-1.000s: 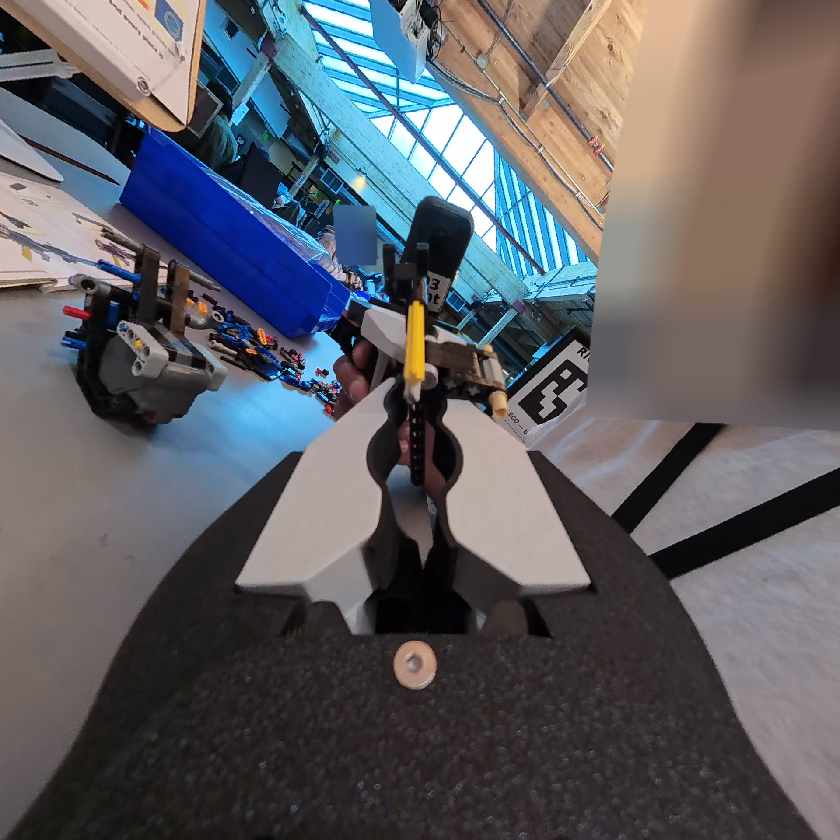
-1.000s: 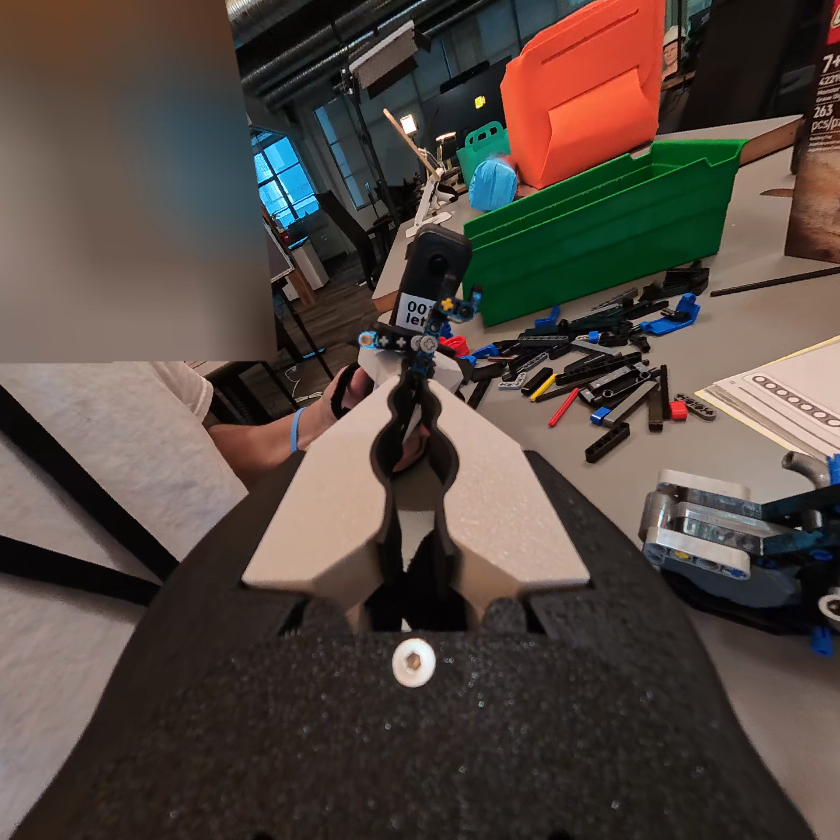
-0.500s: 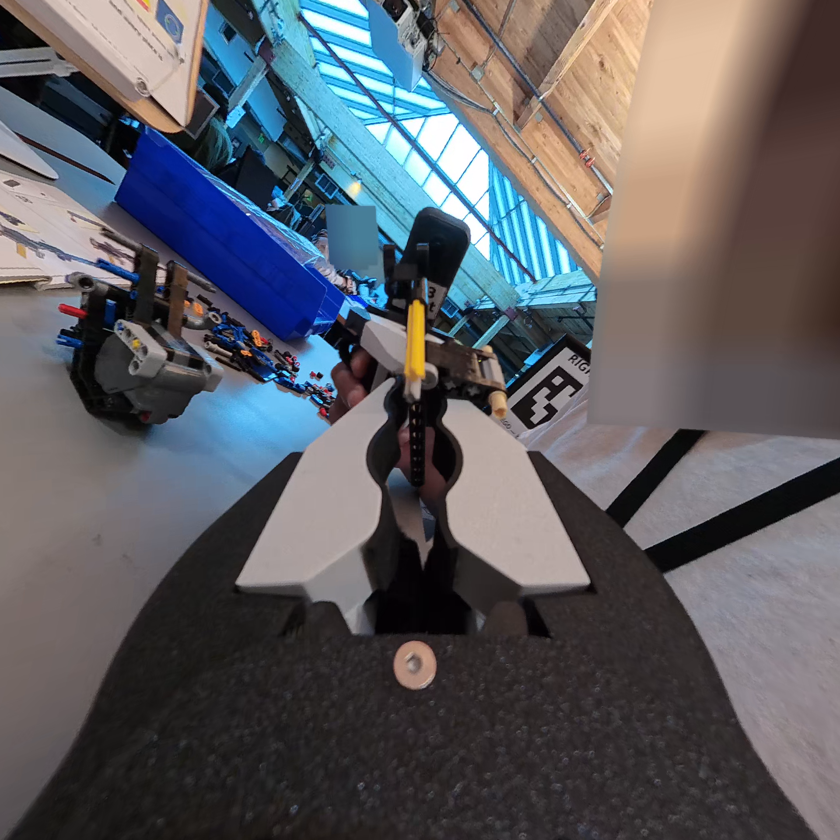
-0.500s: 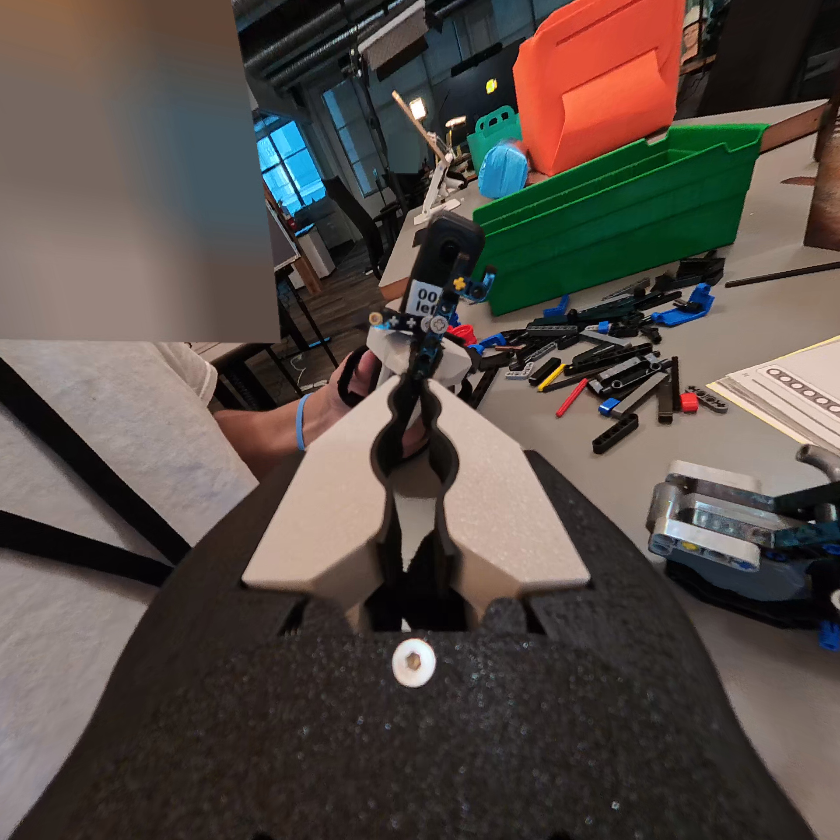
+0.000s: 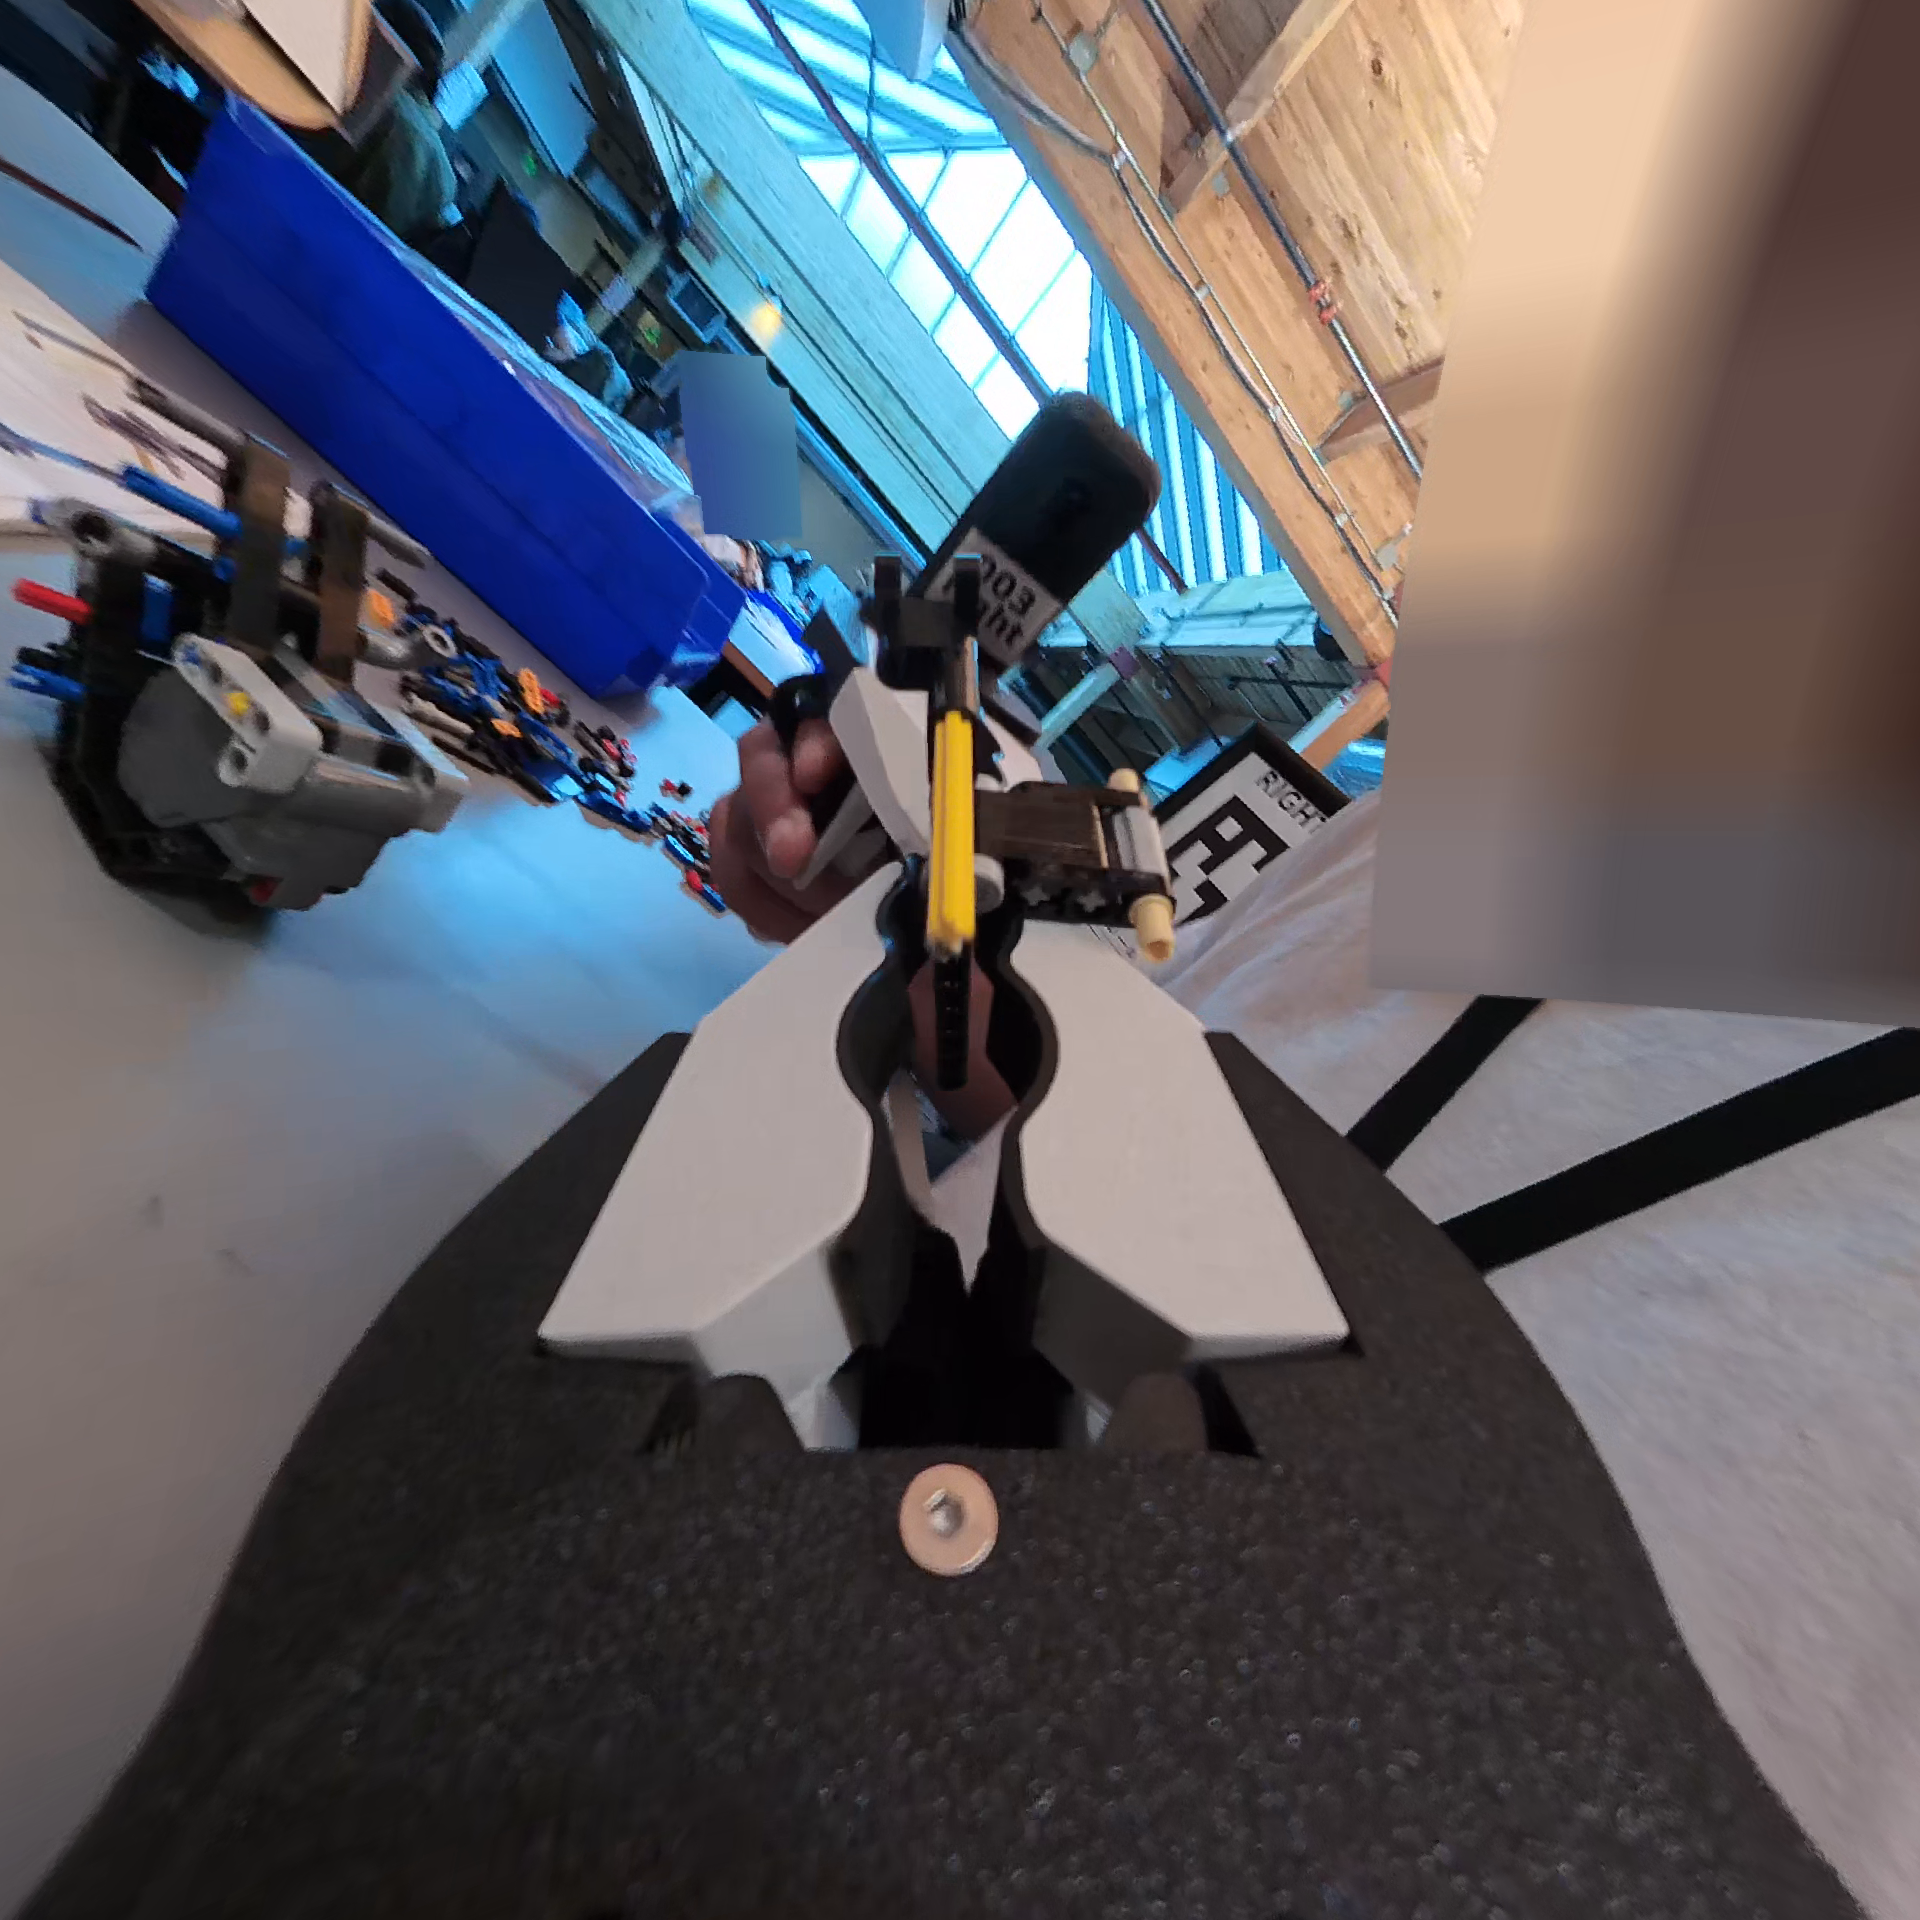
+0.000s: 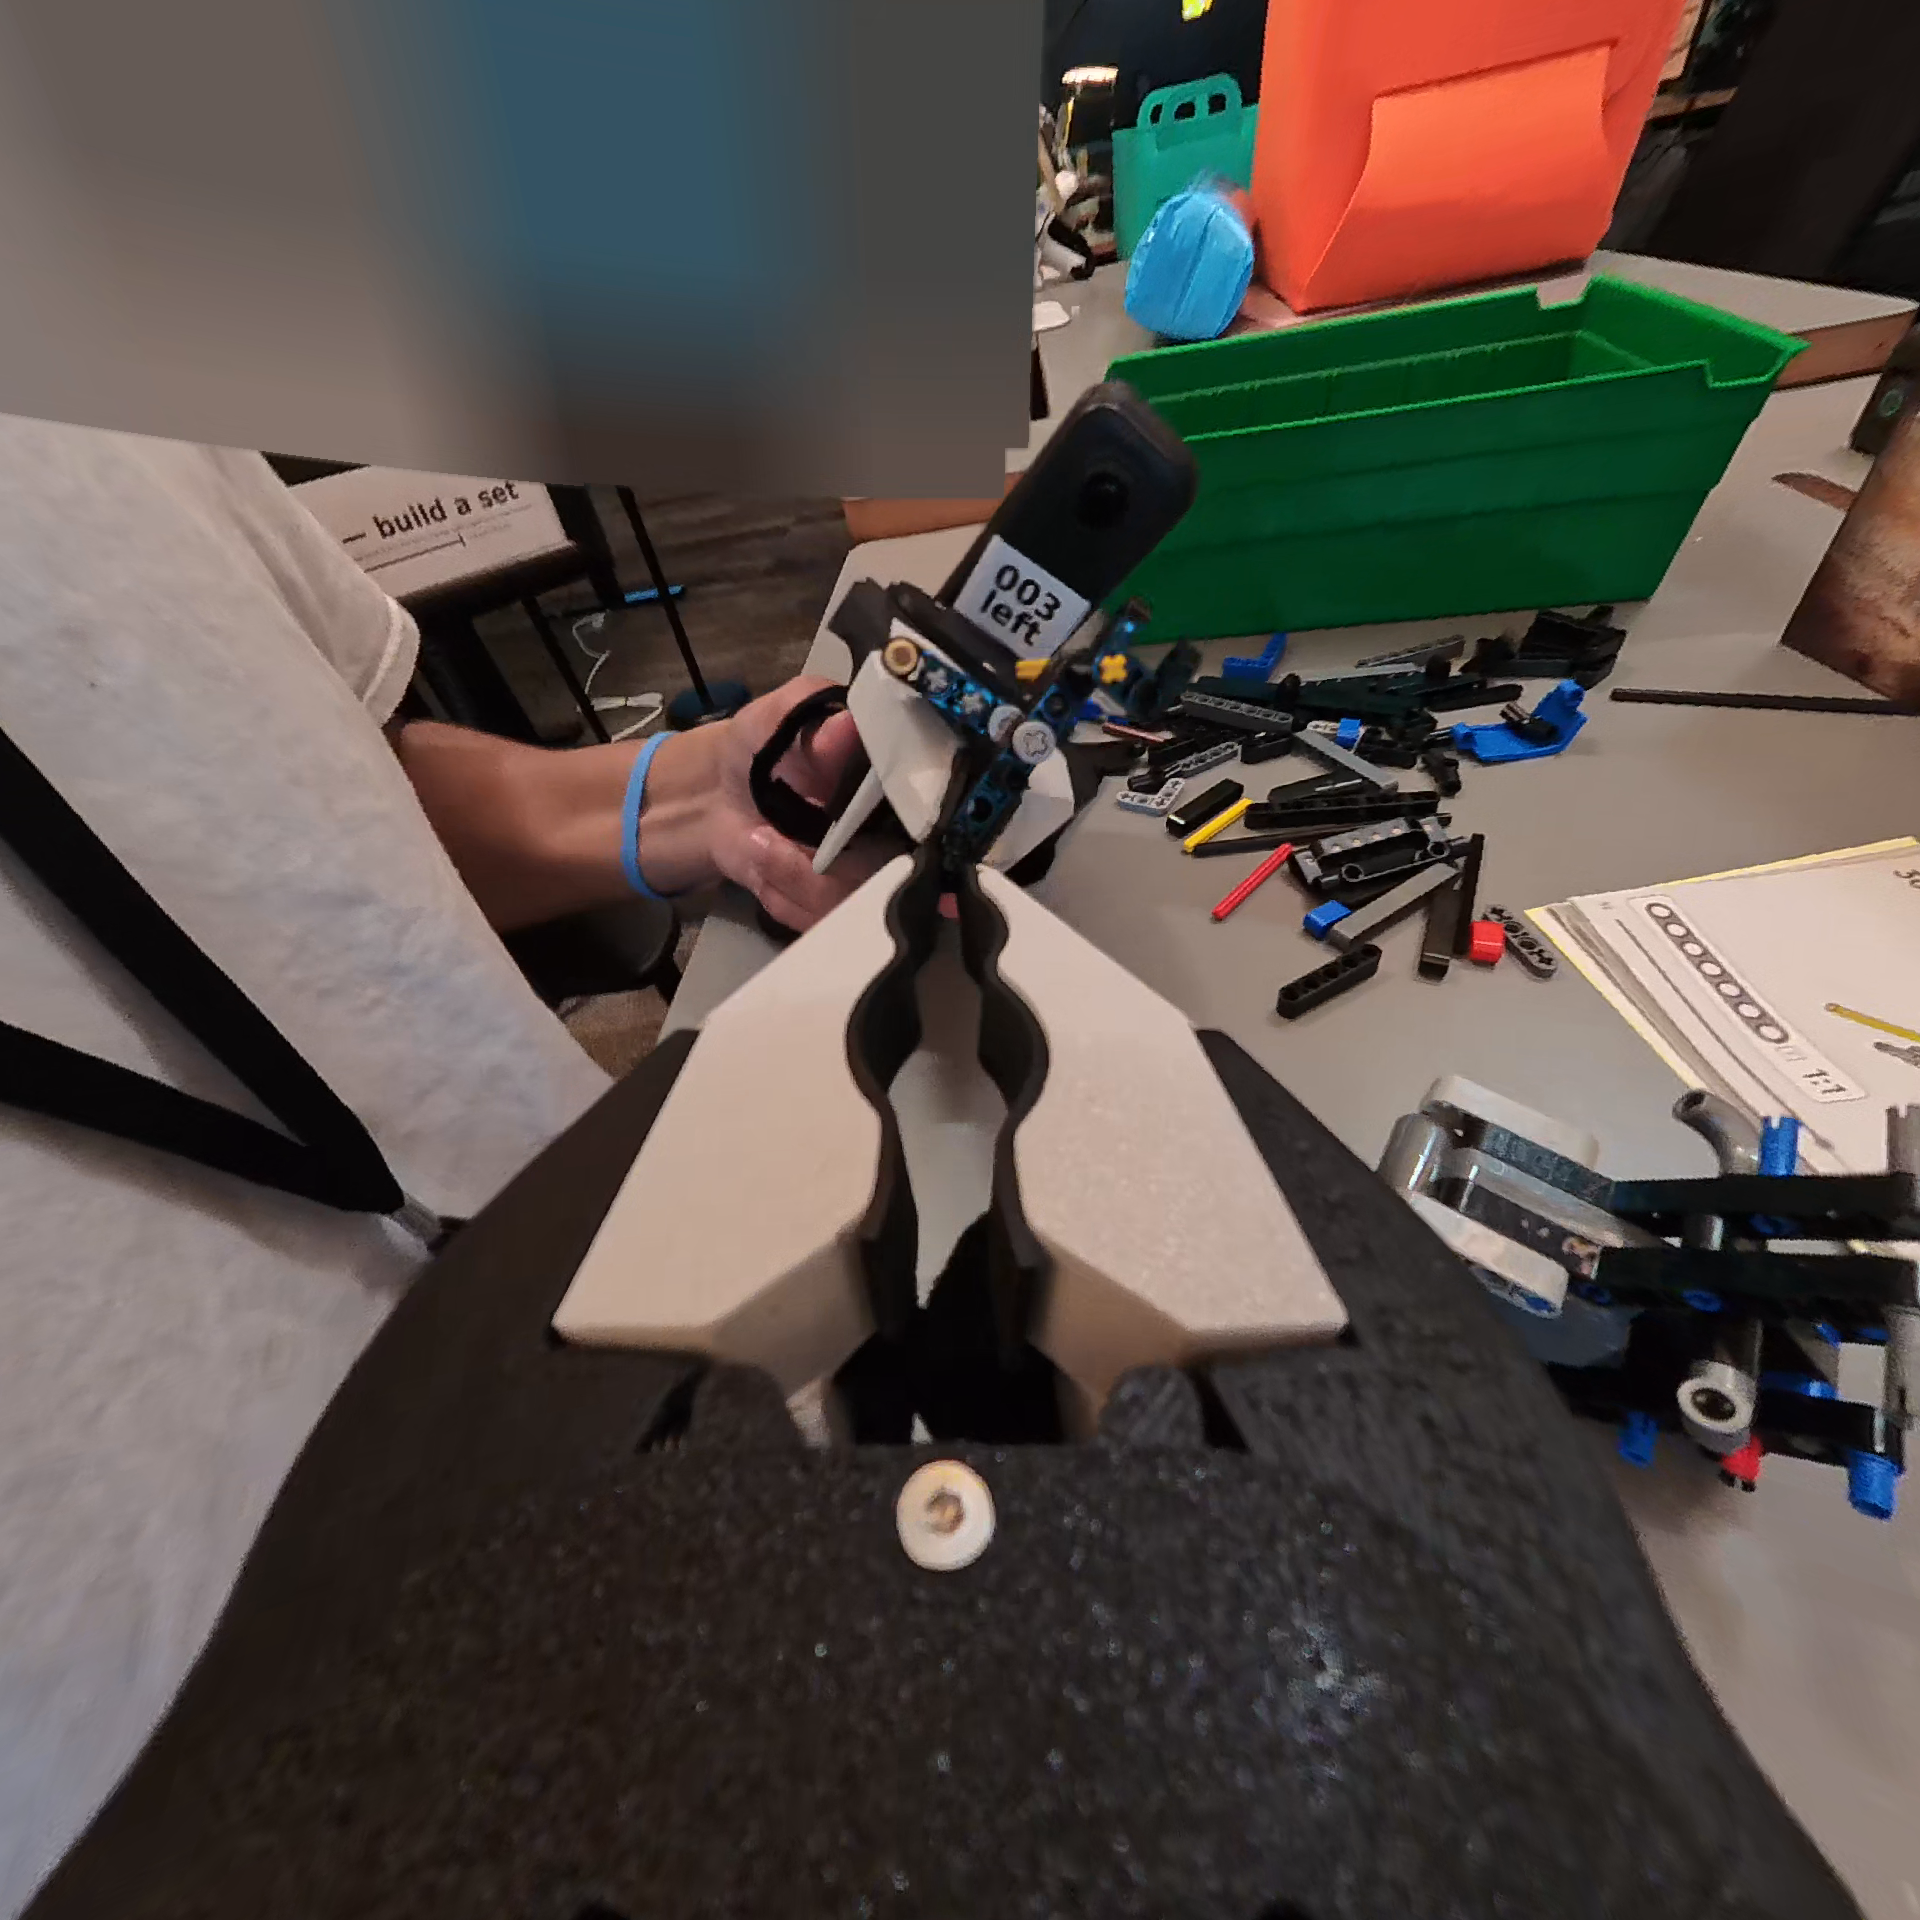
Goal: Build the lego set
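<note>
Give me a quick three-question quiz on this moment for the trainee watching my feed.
1. True or false: the left gripper is shut on a small lego sub-assembly that carries a yellow axle.
2. Which bin stands behind the pile of loose beams in the right wrist view? A) green bin B) red bin C) white bin
3. Fill in: the partly built model rests on the ____.

Key: 1 true. 2 A. 3 table.
</note>
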A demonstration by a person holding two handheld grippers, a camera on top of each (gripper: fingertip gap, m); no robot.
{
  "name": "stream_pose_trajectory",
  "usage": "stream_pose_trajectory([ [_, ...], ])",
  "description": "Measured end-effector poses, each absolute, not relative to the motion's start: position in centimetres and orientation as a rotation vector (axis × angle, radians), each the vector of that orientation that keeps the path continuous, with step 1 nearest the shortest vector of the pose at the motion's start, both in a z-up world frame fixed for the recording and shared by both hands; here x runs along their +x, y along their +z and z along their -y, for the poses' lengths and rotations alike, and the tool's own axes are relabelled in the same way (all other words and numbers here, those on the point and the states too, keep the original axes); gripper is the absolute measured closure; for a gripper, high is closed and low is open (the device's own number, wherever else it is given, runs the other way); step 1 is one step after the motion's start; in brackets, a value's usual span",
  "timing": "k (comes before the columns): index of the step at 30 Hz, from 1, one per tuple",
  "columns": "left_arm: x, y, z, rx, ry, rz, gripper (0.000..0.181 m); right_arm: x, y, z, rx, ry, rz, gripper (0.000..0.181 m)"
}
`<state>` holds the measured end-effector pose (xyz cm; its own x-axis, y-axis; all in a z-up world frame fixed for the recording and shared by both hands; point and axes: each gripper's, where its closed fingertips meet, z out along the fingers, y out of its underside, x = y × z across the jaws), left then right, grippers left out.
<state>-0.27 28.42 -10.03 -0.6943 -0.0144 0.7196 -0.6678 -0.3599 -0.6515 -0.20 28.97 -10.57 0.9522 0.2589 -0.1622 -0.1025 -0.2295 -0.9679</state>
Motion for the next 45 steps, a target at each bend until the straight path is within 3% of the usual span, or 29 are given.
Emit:
stream_pose_trajectory([
  [15, -1.7, -12.9, -27.4, 0.77, 1.734, 1.694, 0.176, -1.1, -13.0, -27.9, -1.972, 0.184, 0.465, 0.178],
  [45, -1.6, -13.0, -26.4, 0.765, 1.645, 1.627, 0.176, -1.0, -13.4, -27.1, -1.892, 0.001, 0.564, 0.178],
])
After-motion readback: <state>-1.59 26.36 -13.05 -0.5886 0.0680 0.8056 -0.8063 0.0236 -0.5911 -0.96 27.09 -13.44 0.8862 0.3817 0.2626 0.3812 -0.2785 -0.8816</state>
